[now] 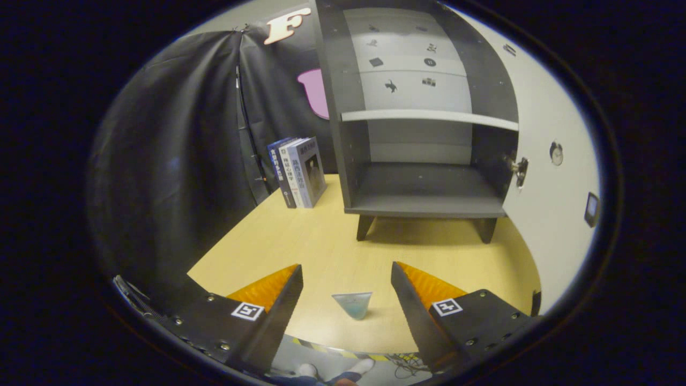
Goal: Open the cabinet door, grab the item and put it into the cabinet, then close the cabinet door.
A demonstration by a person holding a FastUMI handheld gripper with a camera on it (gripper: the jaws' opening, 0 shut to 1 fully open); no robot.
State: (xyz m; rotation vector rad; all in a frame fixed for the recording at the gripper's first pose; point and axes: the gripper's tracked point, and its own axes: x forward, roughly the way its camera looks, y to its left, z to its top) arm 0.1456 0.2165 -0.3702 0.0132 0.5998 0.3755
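**A:** ok so what's right up close?

**B:** The gripper (347,273), fingers spread wide apart, nothing held. Sitting between them, not touching either one, is a small pale blue-green wedge (352,304), a triangle with its point aimed back at the camera. It's flat on the table near the front edge.

**A:** And the surface?

**B:** Light wood-grain table (300,241), rounded front edge. Below that edge there's a bit of floor with a striped yellow-and-black tape line (343,352) and someone's shoes (332,370).

**A:** Further back?

**B:** Past the fingers, a dark grey cabinet (423,203) stands on short angled legs in the middle of the table. Its door (552,177) is swung fully open on the right, pale inside face, with a metal hinge (519,169) where it meets the carcass. Inside: a bare bottom compartment and a light shelf (429,117) above it. The back panel has little dark icons, too small to tell what they are.

**A:** Anything beside it?

**B:** A few books (298,171) standing upright just left of the cabinet, leaning a bit. Behind everything, black cloth (177,161) walls off the booth, and a thin cable (249,128) runs down it.
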